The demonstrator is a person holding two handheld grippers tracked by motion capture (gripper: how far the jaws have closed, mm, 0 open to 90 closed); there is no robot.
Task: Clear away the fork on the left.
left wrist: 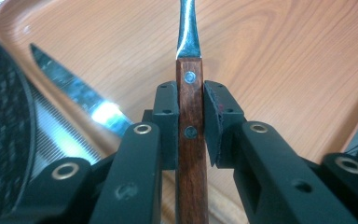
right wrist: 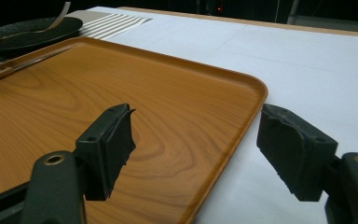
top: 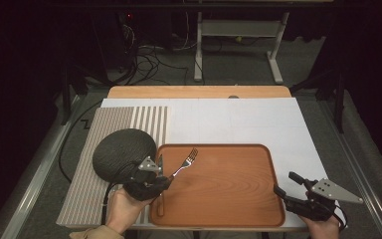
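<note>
The left gripper [top: 165, 180] clamps the fork [top: 184, 165] by its wooden handle, tines pointing far-right over the tray [top: 258, 199], likely for setting down beside the knife [left wrist: 74, 91]; the right gripper [top: 289, 188] waits open at the tray's near-right corner, perhaps to steady it.

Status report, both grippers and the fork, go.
Left gripper shut on fork handle, over tray. Right gripper open, at tray's right edge. Knife beside fork.

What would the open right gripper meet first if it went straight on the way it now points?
Probably the right rim of the brown wooden tray, which lies between the right gripper's spread jaws; depth is hard to judge.
</note>
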